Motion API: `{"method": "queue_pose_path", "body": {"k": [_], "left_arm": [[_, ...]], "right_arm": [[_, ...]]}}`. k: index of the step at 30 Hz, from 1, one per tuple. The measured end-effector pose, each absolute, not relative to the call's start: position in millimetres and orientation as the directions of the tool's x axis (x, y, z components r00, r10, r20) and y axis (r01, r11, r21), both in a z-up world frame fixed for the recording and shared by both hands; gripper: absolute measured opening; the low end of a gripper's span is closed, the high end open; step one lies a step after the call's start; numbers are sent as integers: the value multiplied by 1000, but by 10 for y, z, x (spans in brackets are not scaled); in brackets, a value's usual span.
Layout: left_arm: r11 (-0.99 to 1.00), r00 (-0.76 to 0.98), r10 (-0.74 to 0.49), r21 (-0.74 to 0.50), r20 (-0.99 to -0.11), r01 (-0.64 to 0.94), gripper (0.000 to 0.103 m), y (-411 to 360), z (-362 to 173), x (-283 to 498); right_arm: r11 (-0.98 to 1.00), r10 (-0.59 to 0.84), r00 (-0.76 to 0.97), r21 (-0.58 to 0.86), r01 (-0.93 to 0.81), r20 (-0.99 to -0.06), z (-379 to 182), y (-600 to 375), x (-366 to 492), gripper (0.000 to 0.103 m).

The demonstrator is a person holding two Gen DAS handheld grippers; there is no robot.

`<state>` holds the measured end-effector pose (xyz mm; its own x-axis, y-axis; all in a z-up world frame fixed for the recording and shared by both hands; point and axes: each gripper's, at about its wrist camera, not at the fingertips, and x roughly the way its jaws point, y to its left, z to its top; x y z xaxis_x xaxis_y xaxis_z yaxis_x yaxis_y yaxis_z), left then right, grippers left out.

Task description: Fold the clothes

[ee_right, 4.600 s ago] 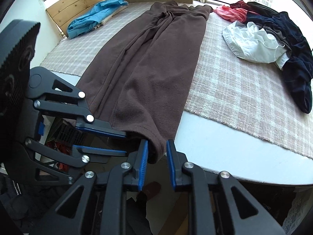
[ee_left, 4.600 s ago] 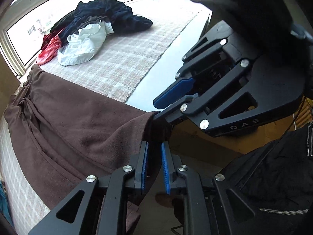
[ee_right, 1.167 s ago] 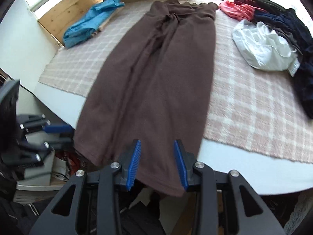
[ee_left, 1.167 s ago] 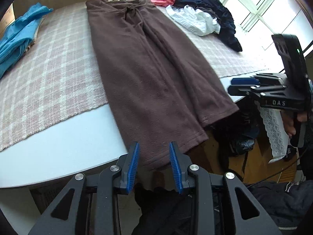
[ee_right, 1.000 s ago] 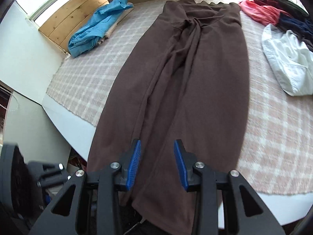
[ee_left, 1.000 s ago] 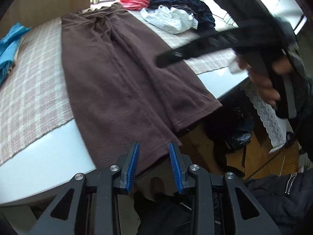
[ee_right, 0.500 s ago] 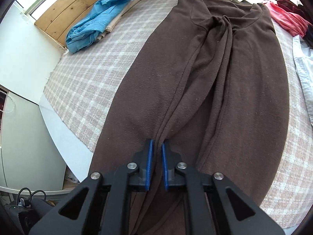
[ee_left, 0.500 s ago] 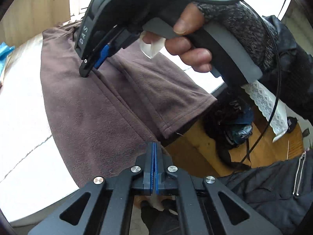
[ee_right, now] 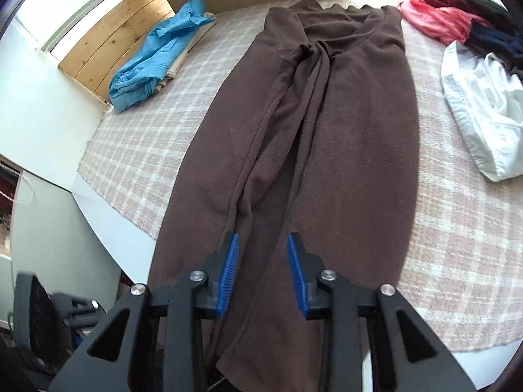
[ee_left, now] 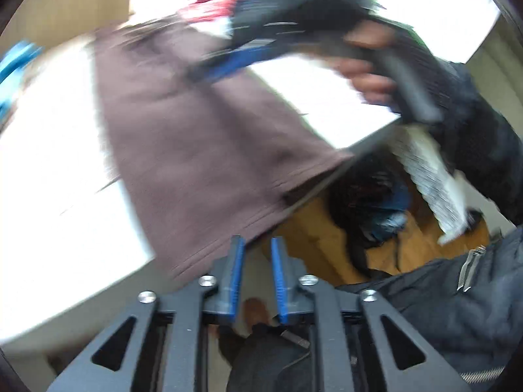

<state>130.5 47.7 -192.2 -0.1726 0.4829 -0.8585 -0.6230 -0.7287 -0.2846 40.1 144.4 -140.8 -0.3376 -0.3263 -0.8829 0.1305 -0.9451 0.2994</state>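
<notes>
Brown trousers flat lengthwise on checked blanket

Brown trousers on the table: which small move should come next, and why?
Probably lower the right tongs and close them on the brown trousers at the inner leg seam: both tongs have just been opening, nothing is held, and the legs still lie unfolded.

No lettering, label, brand mark or number can be read in either wrist view; the left view is smeared with motion blur, and the right view carries no print that can be made out.
</notes>
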Motion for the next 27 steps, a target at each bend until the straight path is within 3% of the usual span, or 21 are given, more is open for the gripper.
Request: {"method": "queue_pose_path", "body": {"k": [6, 8, 12, 15, 18, 25, 27], "left_arm": [[-827, -193, 416, -281, -889, -486, 24, 111, -2062, 1196], [-826, -180, 422, -295, -888, -481, 30, 138, -2102, 1176], [-818, -166, 430, -306, -887, -486, 30, 220, -2182, 1160], [-811, -157, 456, -336, -876, -480, 31, 228, -2169, 1117], [-801, -141, 502, -396, -854, -449, 35, 170, -2119, 1054], [-803, -91, 489, -407, -867, -435, 42, 400, -2110, 956], [-808, -80, 475, -398, -876, -435, 49, 501, -2127, 967]], "right_arm": [[-910, -410, -246, 378, 168, -878, -1562, 1201, 704, 31], [-922, -369, -241, 319, 221, -898, -1642, 994, 744, 31], [-946, -204, -262, 121, 302, -943, -1727, 826, 886, 29], [-953, -234, -298, 159, 257, -926, -1551, 1055, 999, 31], [-981, -163, -352, 113, 160, -922, -1445, 1388, 1154, 40], [-989, -104, -323, 134, -70, -941, -1656, 2109, 1448, 41], [-987, -110, -321, 141, -74, -941, -1679, 2099, 1480, 41]]}}
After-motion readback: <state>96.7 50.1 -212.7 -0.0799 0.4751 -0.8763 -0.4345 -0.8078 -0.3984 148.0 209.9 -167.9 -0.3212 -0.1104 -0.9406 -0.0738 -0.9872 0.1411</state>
